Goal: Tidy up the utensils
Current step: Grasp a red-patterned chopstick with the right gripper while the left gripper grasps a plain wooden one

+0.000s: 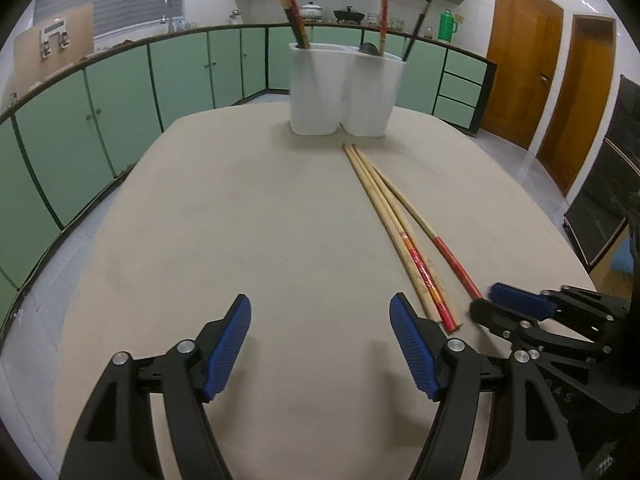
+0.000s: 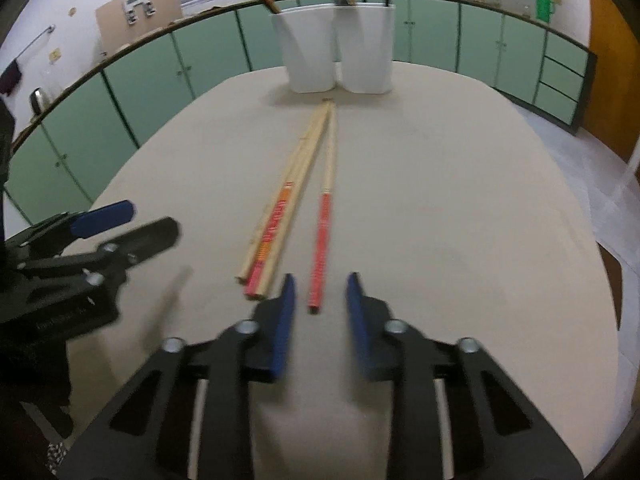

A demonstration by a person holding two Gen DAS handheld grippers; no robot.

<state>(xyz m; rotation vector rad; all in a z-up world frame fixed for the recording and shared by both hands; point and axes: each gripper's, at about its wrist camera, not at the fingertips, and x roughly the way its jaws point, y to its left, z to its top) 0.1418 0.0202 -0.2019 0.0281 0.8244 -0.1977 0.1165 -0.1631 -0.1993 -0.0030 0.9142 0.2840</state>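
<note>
Three wooden chopsticks lie on the beige table, thin tips toward a white two-compartment holder (image 1: 345, 90) (image 2: 334, 46) at the far end. Two lie together (image 1: 394, 232) (image 2: 280, 208). A third chopstick with a red handle (image 1: 424, 226) (image 2: 323, 216) lies just right of them. The holder has several chopsticks standing in it. My left gripper (image 1: 320, 316) is open and empty, left of the chopstick ends. My right gripper (image 2: 321, 300) is open, its blue pads either side of the red handle's near end, not touching. It also shows in the left wrist view (image 1: 508, 304).
The beige table (image 1: 224, 240) is ringed by green cabinets (image 1: 120, 92) with a countertop carrying pots and a green thermos (image 1: 446, 24). Wooden doors (image 1: 520, 76) stand at the right. My left gripper also shows at the left of the right wrist view (image 2: 120, 224).
</note>
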